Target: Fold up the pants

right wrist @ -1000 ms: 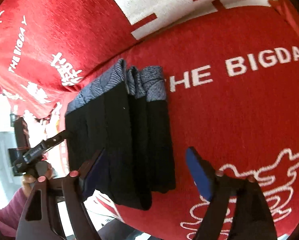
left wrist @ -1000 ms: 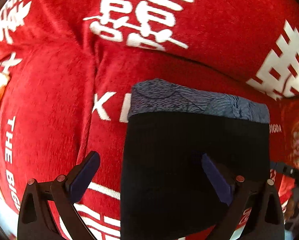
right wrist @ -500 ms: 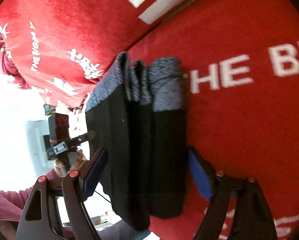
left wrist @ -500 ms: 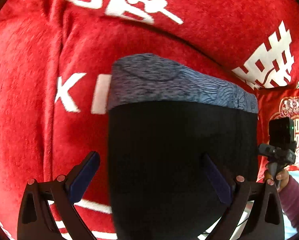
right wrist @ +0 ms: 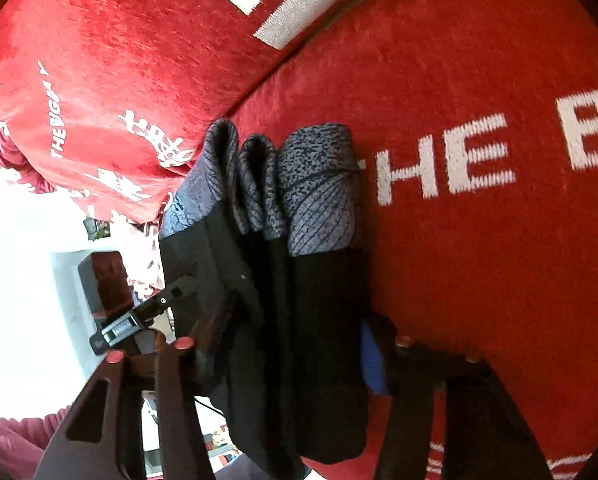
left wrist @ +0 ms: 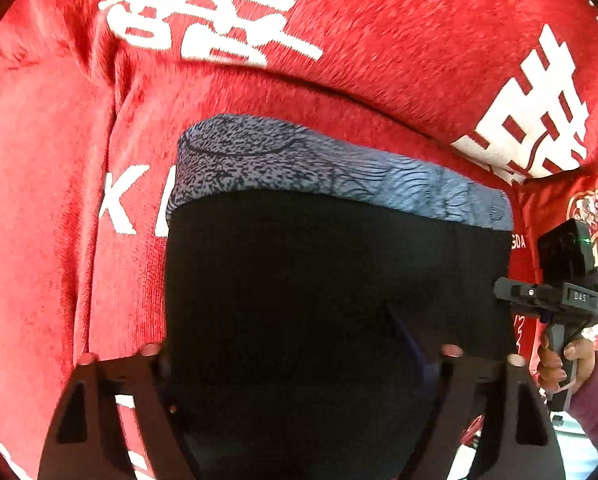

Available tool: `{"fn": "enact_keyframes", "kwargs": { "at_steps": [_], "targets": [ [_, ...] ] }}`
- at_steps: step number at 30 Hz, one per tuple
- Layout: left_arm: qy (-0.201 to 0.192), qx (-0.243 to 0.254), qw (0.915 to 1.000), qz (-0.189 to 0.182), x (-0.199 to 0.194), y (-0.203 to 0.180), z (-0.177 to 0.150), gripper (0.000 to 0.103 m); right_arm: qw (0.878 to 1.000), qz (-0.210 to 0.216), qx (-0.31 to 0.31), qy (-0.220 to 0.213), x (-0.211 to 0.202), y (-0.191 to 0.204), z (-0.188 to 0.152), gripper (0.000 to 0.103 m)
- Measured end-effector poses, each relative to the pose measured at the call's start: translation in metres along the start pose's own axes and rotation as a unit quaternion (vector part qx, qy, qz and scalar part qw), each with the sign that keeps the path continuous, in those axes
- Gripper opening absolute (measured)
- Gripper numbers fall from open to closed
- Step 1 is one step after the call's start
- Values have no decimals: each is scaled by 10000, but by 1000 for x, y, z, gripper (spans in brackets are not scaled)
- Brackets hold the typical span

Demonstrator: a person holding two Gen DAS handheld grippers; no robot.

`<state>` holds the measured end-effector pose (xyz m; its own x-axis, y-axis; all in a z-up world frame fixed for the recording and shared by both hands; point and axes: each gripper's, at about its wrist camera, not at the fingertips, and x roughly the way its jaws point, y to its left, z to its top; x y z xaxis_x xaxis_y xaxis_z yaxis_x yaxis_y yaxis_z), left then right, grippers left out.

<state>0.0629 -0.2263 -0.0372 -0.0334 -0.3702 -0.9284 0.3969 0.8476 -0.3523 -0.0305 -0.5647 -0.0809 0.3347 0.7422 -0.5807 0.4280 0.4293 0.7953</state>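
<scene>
Folded black pants (left wrist: pixel 331 300) with grey patterned waistband (left wrist: pixel 339 168) lie on the red sofa cover (left wrist: pixel 59 200). Left gripper (left wrist: pixel 295 360) is spread wide across the bundle; grip cannot be confirmed. Right gripper (right wrist: pixel 287 344) likewise straddles the stacked layers (right wrist: pixel 299 320). Edges should be kept aligned, pressed evenly.

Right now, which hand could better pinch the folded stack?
Likely right: the right gripper straddles the pants edge-on, all layers between its fingers; the left gripper spans their broad face.
</scene>
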Motion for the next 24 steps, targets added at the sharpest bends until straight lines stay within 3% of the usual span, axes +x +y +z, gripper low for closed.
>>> {"fn": "enact_keyframes", "kwargs": {
  "at_steps": [3, 6, 16, 24],
  "targets": [
    [-111, -9, 9998, 134, -13, -5, -4, 65, 9999, 134, 34, -63, -6, 9, -3, 44],
    [-126, 1, 9998, 148, -26, -11, -8, 62, 9993, 345, 74, -87, -13, 18, -7, 43],
    [98, 13, 9999, 135, -61, -17, -43, 61, 9980, 625, 105, -61, -28, 38, -45, 43],
    [387, 157, 9989, 230, -59, -6, -77, 62, 9968, 648, 459, -58, -11, 27, -95, 43]
  ]
}}
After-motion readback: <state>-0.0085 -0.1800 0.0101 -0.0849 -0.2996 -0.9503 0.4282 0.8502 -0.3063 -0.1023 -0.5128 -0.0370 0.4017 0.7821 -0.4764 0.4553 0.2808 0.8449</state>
